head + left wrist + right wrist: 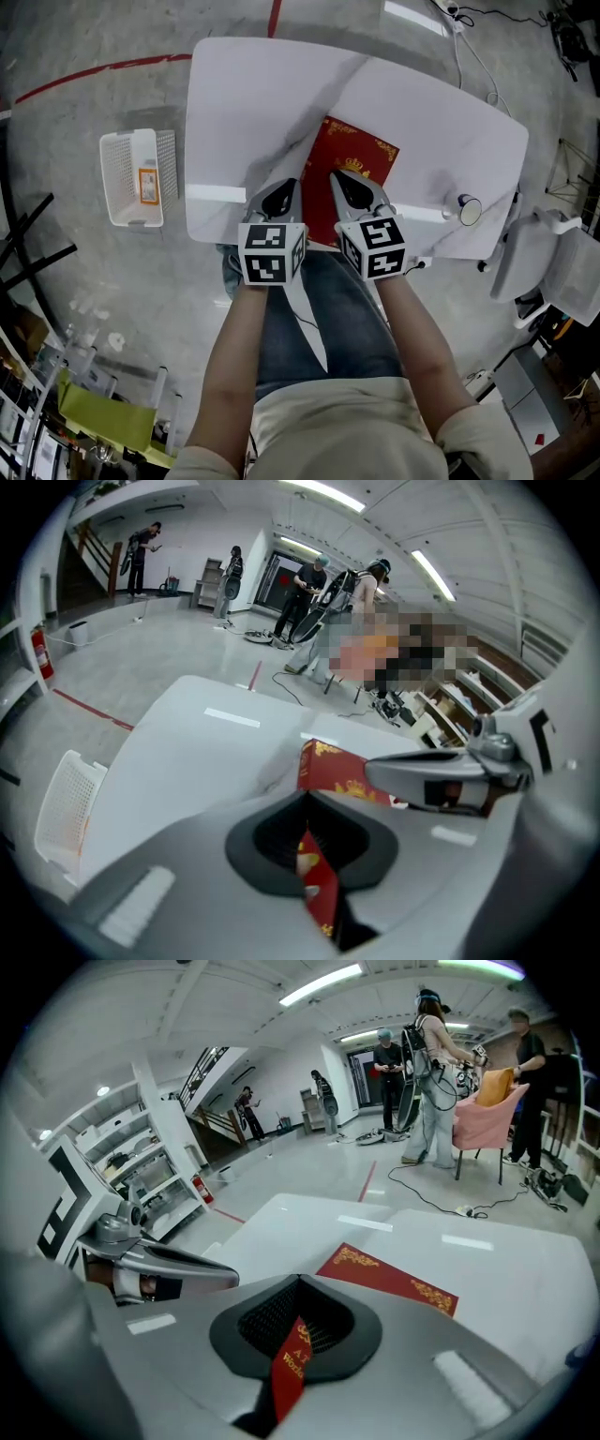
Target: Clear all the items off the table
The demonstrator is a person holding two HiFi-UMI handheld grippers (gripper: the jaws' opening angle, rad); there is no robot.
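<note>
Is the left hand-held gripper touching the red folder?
Touching. The left gripper view shows the left hand-held gripper shut on the red folder at its edge.

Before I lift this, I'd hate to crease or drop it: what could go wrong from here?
Both the left gripper and right gripper pinch only the near edge of the thin red folder; lifted, it may sag, crease or slip. The white basket stands on the floor left of the table, so a slip midway misses it. Swinging right could knock the small round object.
</note>
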